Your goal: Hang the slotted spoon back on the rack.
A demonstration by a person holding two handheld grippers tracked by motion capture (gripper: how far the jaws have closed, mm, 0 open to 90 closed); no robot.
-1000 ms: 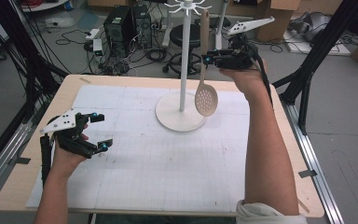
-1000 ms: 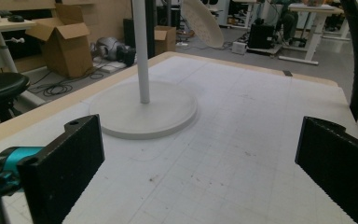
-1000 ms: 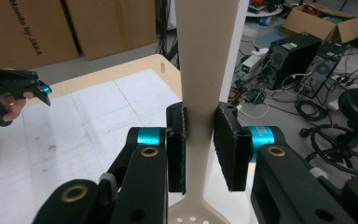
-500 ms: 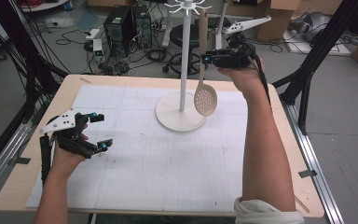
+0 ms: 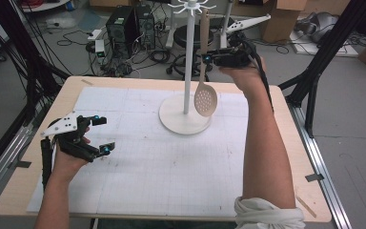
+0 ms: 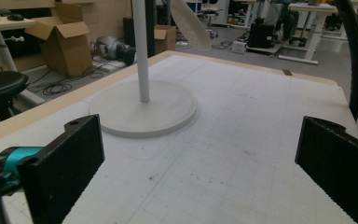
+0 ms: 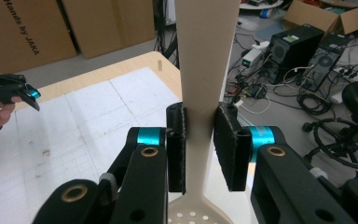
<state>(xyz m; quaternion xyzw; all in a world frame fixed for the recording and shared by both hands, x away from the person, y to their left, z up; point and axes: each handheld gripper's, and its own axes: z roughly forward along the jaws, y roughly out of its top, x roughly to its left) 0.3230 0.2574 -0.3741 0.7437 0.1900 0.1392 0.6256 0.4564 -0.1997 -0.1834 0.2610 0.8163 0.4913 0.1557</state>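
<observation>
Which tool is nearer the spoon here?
Right. The right tool is clamped on the spoon handle beside the stand; the left tool sits open over the mat's near-left, well away.

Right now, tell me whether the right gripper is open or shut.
Shut on the slotted spoon: the right gripper has both jaws pressed against the handle, and the spoon hangs upright beside the stand.

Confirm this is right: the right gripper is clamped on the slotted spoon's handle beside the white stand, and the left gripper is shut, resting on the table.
One thing is wrong: the left gripper is open, not shut. The left gripper view shows its two jaws set wide apart with nothing between them. The rest stands: the right gripper clamps the slotted spoon by its handle beside the white stand.
</observation>
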